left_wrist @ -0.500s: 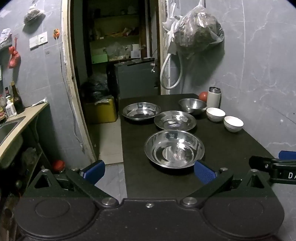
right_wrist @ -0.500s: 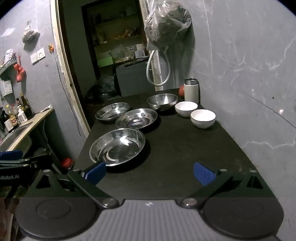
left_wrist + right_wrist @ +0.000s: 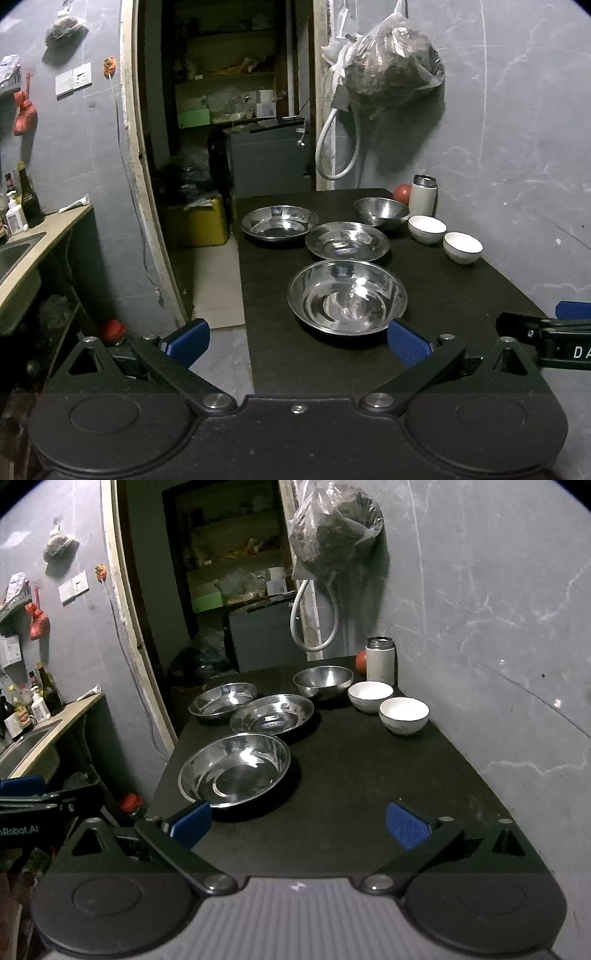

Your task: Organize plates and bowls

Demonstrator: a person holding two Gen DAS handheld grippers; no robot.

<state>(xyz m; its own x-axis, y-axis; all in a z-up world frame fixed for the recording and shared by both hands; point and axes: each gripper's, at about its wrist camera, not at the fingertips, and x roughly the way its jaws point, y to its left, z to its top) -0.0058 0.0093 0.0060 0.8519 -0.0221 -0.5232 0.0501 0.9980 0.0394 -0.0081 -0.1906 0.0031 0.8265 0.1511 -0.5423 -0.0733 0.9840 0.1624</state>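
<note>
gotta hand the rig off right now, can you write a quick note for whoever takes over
Left gripper: open, empty, short of the nearest steel plate.
Right gripper: open, empty, over the table's near end.
Laid out singly: three steel plates, a steel bowl and two white bowls by the wall.
Done: nothing stacked yet.
Left: stack the plates, nest the bowls.

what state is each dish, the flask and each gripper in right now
near steel plate: empty, upright, unstacked
middle steel plate: empty, unstacked
far-left steel plate: empty, unstacked
steel bowl: empty, upright
far white bowl: empty, upright
near white bowl: empty, upright
flask: upright, capped
left gripper: fingers open, empty
right gripper: fingers open, empty
</note>
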